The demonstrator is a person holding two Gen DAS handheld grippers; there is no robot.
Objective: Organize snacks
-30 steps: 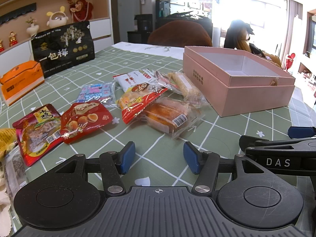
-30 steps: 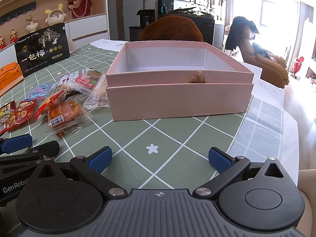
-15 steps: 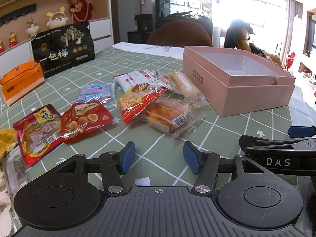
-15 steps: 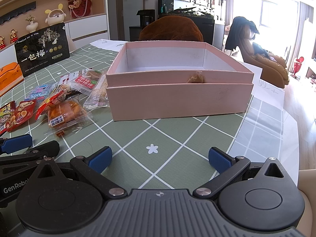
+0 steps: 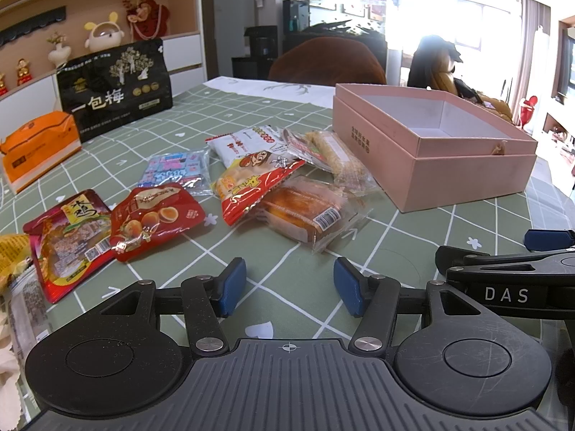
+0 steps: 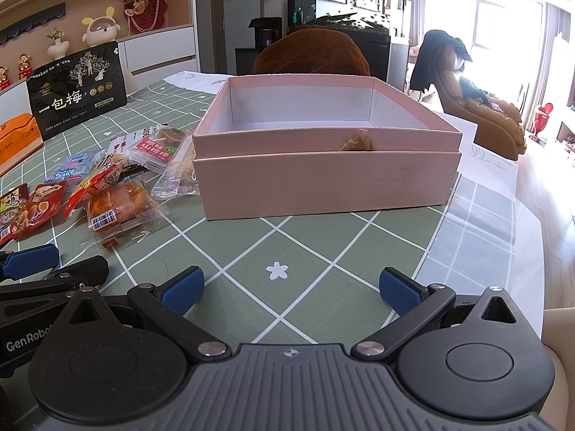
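Note:
Several snack packets lie on the green checked tablecloth (image 5: 273, 262): a clear-wrapped cake (image 5: 305, 212), a red-and-yellow packet (image 5: 251, 183), a red egg packet (image 5: 154, 215), a red meat packet (image 5: 68, 237), a blue packet (image 5: 176, 170), a white packet (image 5: 244, 142) and a cereal bar (image 5: 337, 160). An open pink box (image 6: 323, 165) stands right of them, with nothing in the part of its inside that shows. My left gripper (image 5: 289, 287) hovers open just short of the cake. My right gripper (image 6: 289, 289) is open before the box, empty.
A black bag (image 5: 115, 89) and an orange box (image 5: 36, 143) stand at the far left. More packets (image 5: 14, 269) lie at the left edge. The table's right edge (image 6: 528, 222) drops to the floor. Brown chairs stand behind the table.

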